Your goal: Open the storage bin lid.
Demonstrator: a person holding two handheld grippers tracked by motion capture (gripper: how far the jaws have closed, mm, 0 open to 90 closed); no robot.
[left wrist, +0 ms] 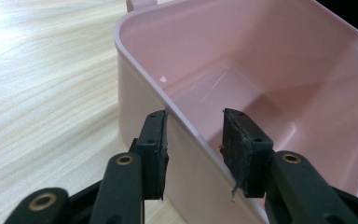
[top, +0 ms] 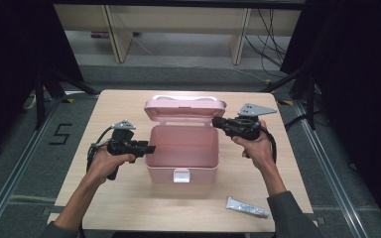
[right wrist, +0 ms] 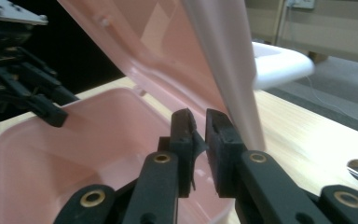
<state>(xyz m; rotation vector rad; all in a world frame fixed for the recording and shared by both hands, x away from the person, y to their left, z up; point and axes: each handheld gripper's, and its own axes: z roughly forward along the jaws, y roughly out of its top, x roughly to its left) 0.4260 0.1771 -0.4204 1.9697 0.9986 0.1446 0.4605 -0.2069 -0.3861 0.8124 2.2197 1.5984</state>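
An open pink box stands mid-table, its lid tipped up and back, with a white handle on the lid. My left gripper is at the box's left wall. In the left gripper view its jaws straddle that wall's rim: one pad lies against the outside, the other hangs inside with a gap, so it is open. My right gripper is at the lid's right edge. Its jaws are nearly together with nothing between them, just beside the lid's edge.
A silver tube lies near the table's front right corner. The box inside shows nothing in it. Bare wooden tabletop surrounds the box. Dark stands and cables flank the table on the floor.
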